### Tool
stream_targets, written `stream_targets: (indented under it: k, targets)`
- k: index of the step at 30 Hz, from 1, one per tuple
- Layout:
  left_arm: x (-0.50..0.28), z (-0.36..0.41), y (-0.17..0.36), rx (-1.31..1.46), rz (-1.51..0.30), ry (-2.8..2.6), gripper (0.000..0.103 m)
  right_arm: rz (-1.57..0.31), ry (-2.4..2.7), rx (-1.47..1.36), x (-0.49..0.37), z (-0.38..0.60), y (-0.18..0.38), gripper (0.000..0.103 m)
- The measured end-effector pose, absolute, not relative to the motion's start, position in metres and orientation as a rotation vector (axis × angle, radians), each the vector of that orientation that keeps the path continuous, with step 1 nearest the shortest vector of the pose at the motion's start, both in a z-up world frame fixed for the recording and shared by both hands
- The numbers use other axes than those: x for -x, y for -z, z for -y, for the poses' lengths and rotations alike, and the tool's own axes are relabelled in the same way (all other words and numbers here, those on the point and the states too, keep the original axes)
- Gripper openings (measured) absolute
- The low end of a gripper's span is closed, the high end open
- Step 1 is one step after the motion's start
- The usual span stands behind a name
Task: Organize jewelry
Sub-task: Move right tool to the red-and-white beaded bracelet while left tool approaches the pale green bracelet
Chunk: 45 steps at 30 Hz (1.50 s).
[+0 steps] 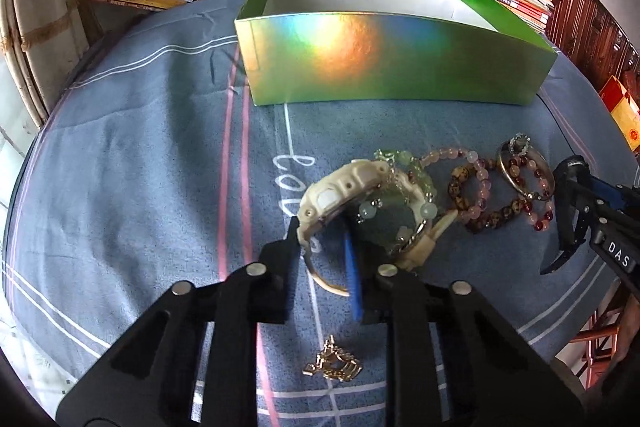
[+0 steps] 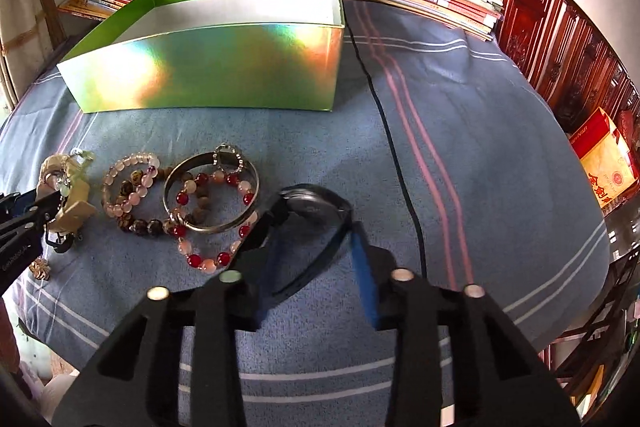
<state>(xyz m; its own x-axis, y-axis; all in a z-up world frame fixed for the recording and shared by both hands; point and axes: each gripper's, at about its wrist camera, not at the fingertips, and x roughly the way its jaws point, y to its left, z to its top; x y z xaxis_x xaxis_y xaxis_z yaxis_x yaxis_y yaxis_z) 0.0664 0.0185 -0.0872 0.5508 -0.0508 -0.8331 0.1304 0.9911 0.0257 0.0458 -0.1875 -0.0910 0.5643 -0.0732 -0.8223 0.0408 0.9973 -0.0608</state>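
Cream plastic shows first: the cream watch (image 1: 344, 195) sits between the fingers of the left gripper (image 1: 324, 247), which press its case and strap, a pale green bead bracelet (image 1: 404, 167) tangled with it; a small gold chain (image 1: 334, 367) lies on the blue striped cloth (image 1: 140, 167) at six o'clock of that gripper; to its three o'clock lie pink and brown bead bracelets (image 2: 128, 187), then a metal bangle (image 2: 212, 195) over a red bead bracelet (image 2: 208, 259); the right gripper (image 2: 312, 239) is clamped on a dark watch (image 2: 316, 203); the green box (image 2: 208, 67) stands open at twelve o'clock.
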Motion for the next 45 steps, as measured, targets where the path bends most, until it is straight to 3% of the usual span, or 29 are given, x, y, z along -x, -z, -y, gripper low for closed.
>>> stream_targets:
  k: [5, 12, 14, 16, 18, 23, 39, 45]
  targets:
    - [-0.064, -0.032, 0.070, -0.030, -0.917, 0.091, 0.016, -0.904, 0.044, 0.022, -0.042, 0.187, 0.082, 0.004]
    - [-0.050, -0.044, 0.037, -0.016, -0.736, 0.047, 0.017, -0.830, 0.045, 0.014, -0.039, 0.186, 0.064, 0.004]
    - [-0.061, -0.035, 0.050, -0.099, -0.807, 0.009, 0.014, -0.847, 0.043, 0.024, -0.043, 0.182, 0.067, 0.004]
    - [-0.067, -0.036, 0.061, -0.061, -0.857, 0.041, 0.019, -0.865, 0.022, 0.015, -0.045, 0.179, 0.071, 0.006]
    - [-0.066, -0.031, 0.062, -0.069, -0.852, 0.076, 0.019, -0.877, 0.027, 0.012, -0.048, 0.179, 0.072, 0.019]
    - [-0.067, -0.037, 0.055, -0.072, -0.830, 0.021, 0.022, -0.865, 0.030, 0.004, -0.046, 0.180, 0.070, 0.027]
    - [-0.056, -0.052, 0.053, -0.054, -0.826, 0.029, 0.031, -0.858, -0.126, 0.060, -0.062, 0.136, 0.061, 0.028]
    - [-0.052, -0.023, 0.051, -0.151, -0.808, 0.172, 0.027, -0.875, -0.079, 0.015, -0.058, 0.155, 0.065, 0.028]
